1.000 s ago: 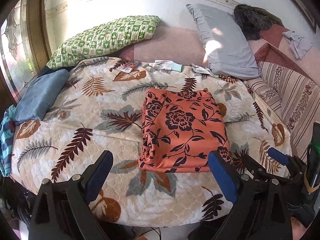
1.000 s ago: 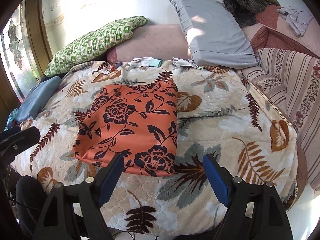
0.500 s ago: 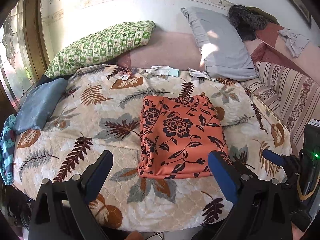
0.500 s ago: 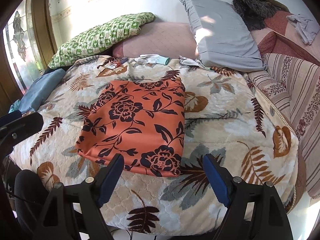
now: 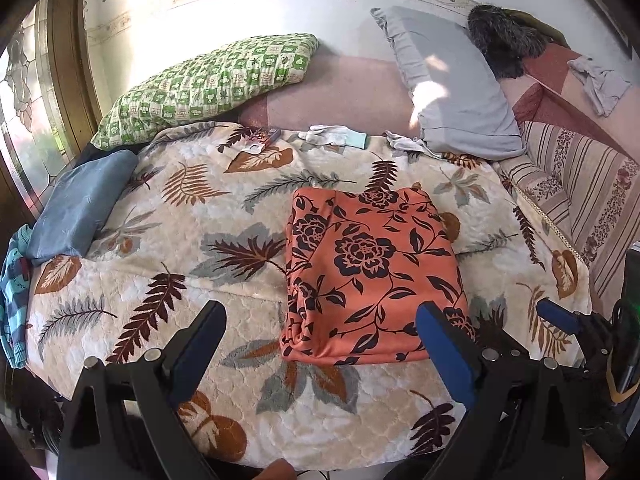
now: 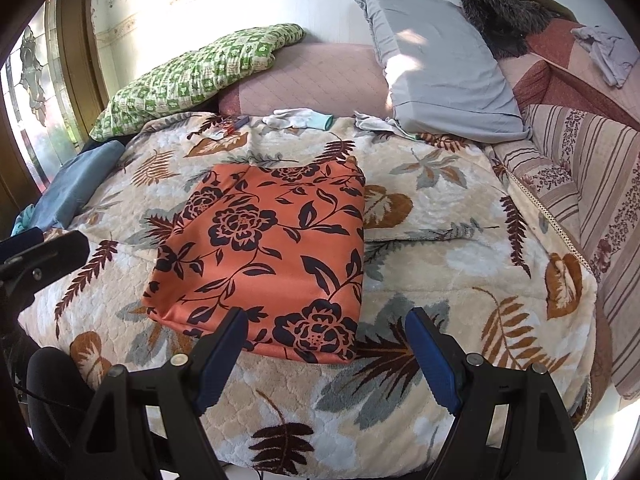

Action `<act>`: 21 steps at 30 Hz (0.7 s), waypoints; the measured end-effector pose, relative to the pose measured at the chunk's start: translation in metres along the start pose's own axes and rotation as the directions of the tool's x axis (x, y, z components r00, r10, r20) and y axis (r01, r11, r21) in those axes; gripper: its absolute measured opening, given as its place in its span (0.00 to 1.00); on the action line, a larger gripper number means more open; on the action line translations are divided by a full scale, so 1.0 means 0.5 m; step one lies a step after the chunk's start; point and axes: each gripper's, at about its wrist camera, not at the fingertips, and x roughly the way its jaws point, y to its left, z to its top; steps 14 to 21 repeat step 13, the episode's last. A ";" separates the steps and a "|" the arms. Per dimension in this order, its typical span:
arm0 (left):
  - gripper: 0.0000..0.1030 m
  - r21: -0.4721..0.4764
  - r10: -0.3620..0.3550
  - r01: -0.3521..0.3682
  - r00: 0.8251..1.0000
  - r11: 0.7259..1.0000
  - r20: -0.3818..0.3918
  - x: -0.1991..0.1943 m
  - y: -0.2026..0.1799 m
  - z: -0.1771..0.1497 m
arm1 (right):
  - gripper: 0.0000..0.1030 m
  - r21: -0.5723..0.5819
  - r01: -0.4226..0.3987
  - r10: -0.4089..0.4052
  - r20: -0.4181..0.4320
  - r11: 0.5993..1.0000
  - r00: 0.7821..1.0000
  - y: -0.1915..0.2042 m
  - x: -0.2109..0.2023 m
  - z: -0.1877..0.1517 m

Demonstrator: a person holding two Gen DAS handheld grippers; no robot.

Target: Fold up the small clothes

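Orange folded cloth point(image 6: 264, 256) lies mid-blanket point(image 6: 440, 264), clear margins around; both grippers point(image 5: 320, 340) point(image 6: 324, 344) released.

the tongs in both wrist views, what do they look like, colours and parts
Both pairs match. The left tongs and the right tongs have black angular plastic arms with triangular cut-outs, silver round bolt heads at the joints, and flat blue pads lining the inner face of each finger. In the left wrist view, the right unit also shows a small green light and a yellow band.

Striped garment point(image 5: 14, 292) cut by left edge; small packet point(image 5: 262, 136) unreadable.
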 end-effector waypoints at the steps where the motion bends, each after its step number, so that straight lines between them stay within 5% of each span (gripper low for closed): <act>1: 0.93 0.002 0.000 0.000 1.000 1.000 -0.002 0.003 -0.001 0.001 | 0.81 -0.001 -0.001 0.001 -0.003 1.000 1.000 0.000 0.003 0.001; 21: 0.93 0.025 -0.019 0.019 1.000 1.000 -0.011 0.030 -0.011 0.016 | 0.81 -0.003 0.007 -0.007 -0.021 1.000 1.000 -0.002 0.032 0.006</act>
